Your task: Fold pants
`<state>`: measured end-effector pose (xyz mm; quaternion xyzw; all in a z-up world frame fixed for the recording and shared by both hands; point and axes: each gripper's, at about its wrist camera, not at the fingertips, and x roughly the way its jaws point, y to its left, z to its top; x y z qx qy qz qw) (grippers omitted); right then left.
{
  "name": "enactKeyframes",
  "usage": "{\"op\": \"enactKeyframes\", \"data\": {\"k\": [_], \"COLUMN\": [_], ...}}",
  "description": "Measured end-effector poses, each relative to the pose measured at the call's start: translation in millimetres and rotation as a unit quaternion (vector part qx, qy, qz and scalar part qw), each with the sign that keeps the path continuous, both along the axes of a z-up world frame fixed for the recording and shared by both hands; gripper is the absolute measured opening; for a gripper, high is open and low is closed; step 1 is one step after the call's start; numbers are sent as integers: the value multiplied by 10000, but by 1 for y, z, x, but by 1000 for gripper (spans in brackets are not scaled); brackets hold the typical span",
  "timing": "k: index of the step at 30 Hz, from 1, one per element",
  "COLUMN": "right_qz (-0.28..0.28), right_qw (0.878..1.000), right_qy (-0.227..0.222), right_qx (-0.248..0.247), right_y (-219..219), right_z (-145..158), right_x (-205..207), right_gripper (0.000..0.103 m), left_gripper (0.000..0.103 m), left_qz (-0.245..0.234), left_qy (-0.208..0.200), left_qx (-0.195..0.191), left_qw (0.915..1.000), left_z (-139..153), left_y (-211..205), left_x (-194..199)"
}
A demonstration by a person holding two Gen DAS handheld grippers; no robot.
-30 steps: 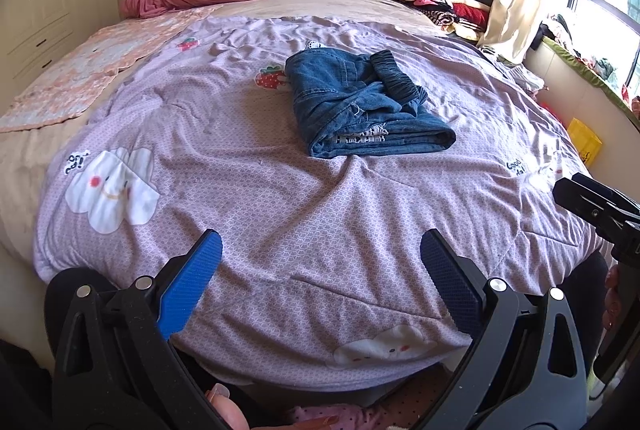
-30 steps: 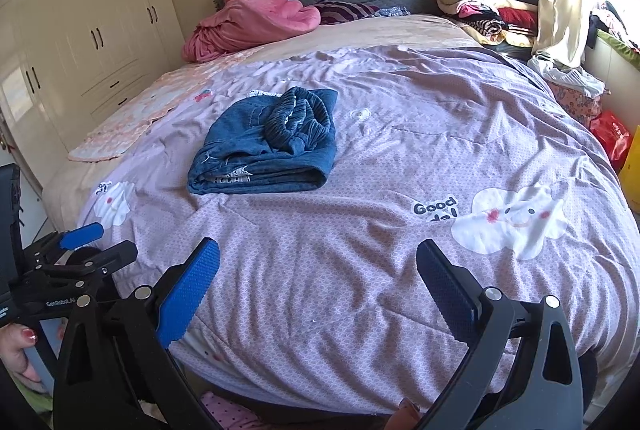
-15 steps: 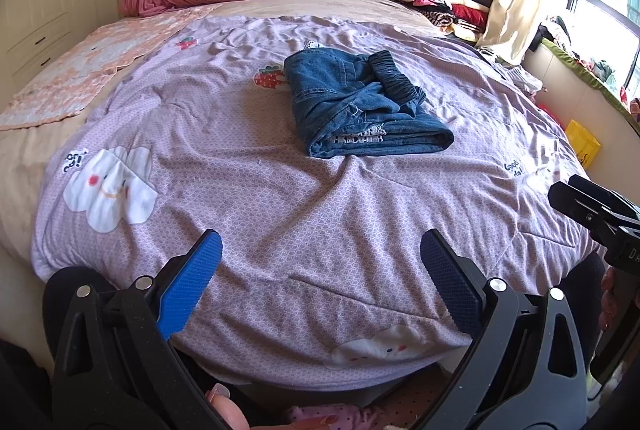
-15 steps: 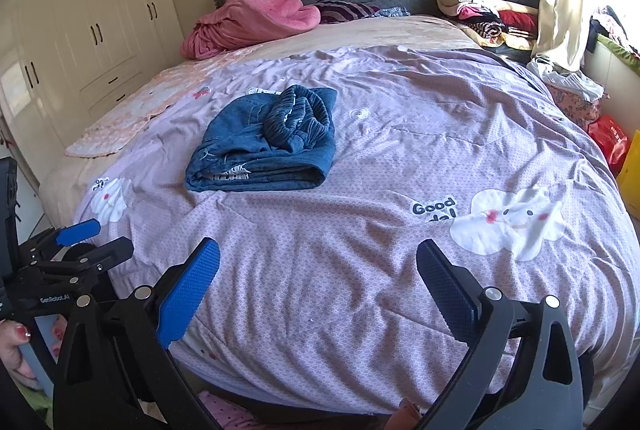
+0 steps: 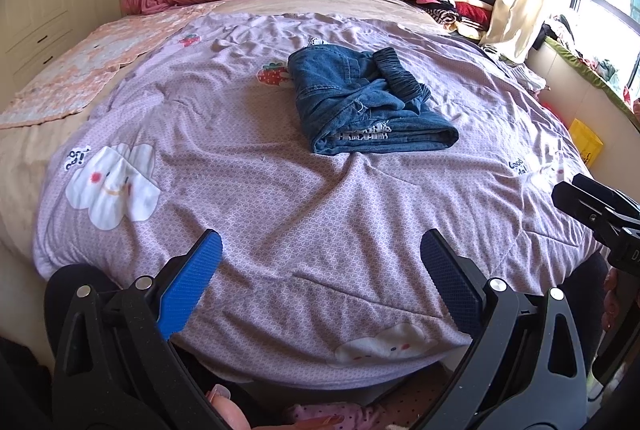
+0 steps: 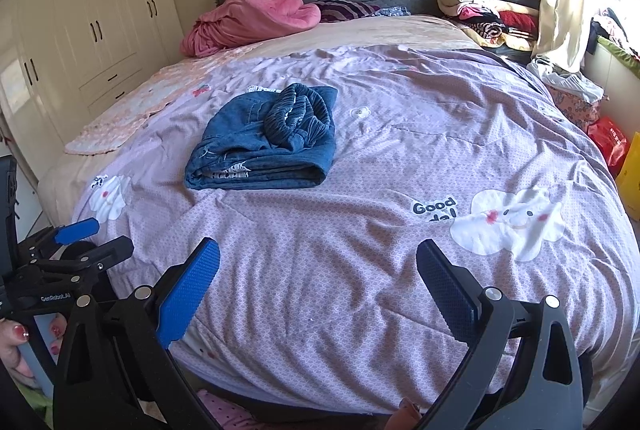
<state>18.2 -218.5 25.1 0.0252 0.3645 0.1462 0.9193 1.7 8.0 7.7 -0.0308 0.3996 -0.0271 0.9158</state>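
Both jaws wide, pants (image 5: pixel 368 106) folded, well ahead

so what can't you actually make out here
- Jeans, both views: the inner layers and underside are hidden by the top fold, and the waistband is bunched over the top.
- Quilt print, right view: the line under "Good" is lost in a crease.
- Right gripper, left view: cut off by the frame edge.
- Left gripper handle, left view: below the frame, only a fingertip shows.
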Motion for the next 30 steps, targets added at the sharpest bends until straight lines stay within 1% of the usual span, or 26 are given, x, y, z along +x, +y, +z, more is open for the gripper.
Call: {"op": "enactKeyframes", "data": {"k": [18,22,26,28,30], "right_qz": [2,-14,-53,-134,-289], "right_qw": [10000,9999,9999,9997,9993], "right_qy": [40,83,150,185,237], "right_qx": [-58,-55,-27,-11,0], "right_y": [-2,-5,-12,-21,-38], "right_z": [-4,-9,-15,-18,-20], "right_x": [2,6,12,17,26], "right_gripper": [98,98,98,98,98], "left_gripper": [93,93,93,93,93], "left_qz": [29,8,21,55,189], "left_qy": [88,143,258,320,330], "left_qx": [11,-72,-104,-155,-272], "left_qw": [10000,9999,9996,9994,9989], "left_z": [-5,-7,-13,-15,-16], "left_y": [2,5,7,12,23], "left_x": [1,4,10,16,23]}}
